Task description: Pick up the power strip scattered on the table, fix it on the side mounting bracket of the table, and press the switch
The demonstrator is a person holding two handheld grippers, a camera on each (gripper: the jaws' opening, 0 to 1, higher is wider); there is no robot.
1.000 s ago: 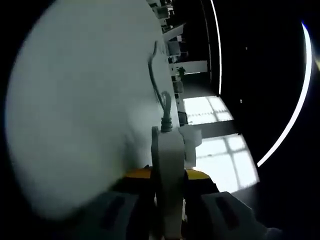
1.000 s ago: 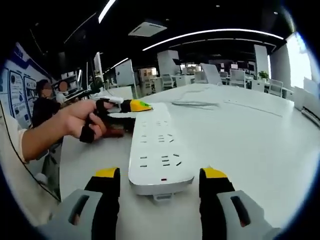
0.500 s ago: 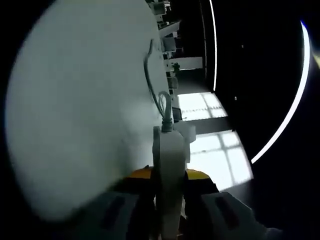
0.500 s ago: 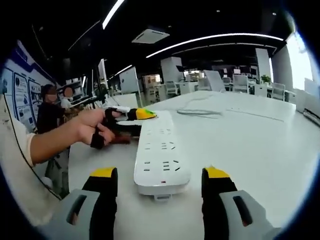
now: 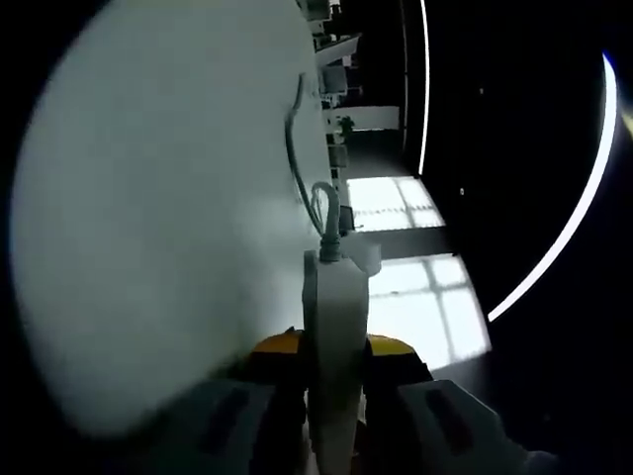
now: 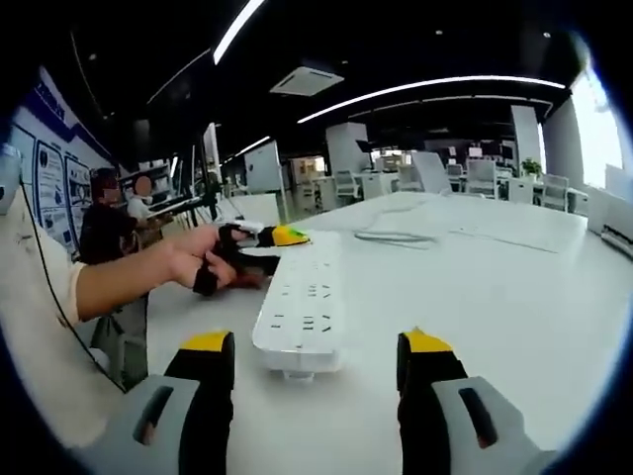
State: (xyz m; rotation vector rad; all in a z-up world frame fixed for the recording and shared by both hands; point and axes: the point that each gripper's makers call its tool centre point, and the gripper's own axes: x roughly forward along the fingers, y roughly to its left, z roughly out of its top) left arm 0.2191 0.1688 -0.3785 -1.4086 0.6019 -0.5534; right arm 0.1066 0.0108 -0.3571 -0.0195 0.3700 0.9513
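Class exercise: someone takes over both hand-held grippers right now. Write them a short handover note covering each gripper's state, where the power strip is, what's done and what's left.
Left hand-held gripper: shut on the far end of the power strip, near where its cable leaves.
Right hand-held gripper: open, jaws either side of the strip's near end, not touching.
The strip sits at the white table, near its edge.
Done: strip picked up.
Left: fix it on the side bracket, press the switch.

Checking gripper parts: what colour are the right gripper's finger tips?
Yellow fingers, clearest in the right gripper view.
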